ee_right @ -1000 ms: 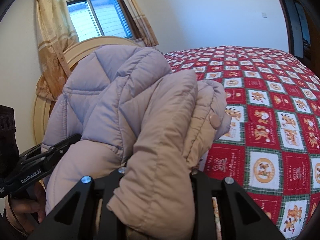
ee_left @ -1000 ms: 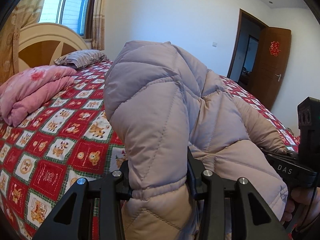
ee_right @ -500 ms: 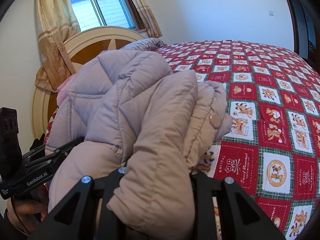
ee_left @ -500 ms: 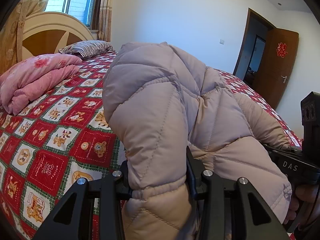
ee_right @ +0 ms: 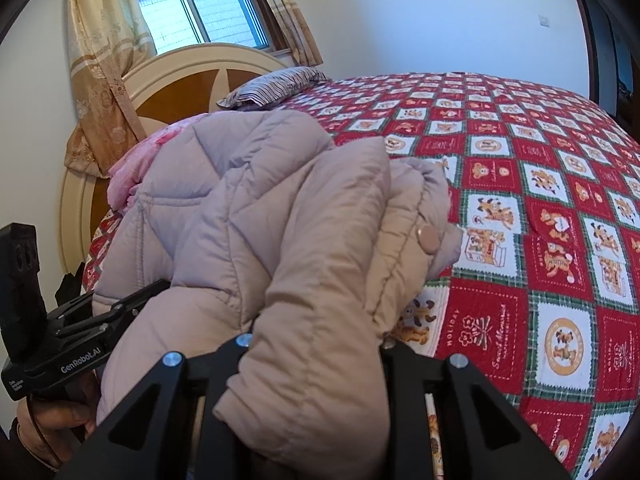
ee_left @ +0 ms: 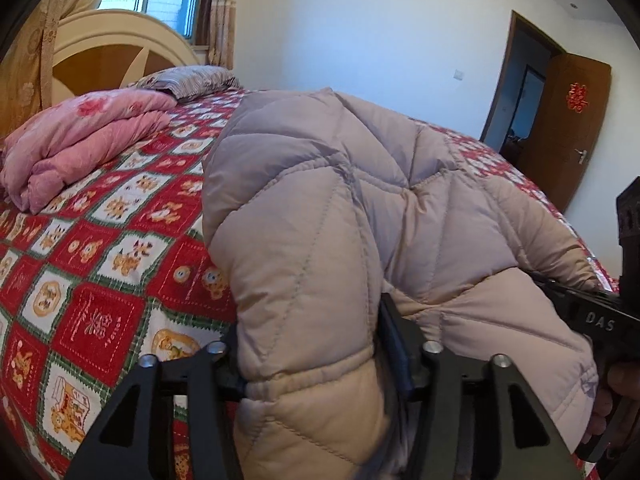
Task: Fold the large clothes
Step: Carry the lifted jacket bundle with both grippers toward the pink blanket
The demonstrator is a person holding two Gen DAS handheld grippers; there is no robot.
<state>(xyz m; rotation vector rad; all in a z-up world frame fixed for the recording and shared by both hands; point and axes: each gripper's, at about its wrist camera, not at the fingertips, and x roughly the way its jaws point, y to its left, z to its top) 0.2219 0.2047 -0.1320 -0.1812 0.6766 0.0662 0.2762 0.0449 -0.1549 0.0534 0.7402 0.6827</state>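
Pink blanket [ee_left: 80, 144] folded at far left on the red patchwork bedspread [ee_left: 100, 280]. Left gripper [ee_left: 312, 360] just loosening, puffy beige jacket [ee_left: 360, 220] between its jaws (bunched over the bed). Right gripper [ee_right: 312, 344] clamped on the jacket.

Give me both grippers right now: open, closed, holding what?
Left gripper: jaws have just been opening, though the padded jacket sits between them; grip unclear.
Right gripper: closed on a fold of the same jacket.
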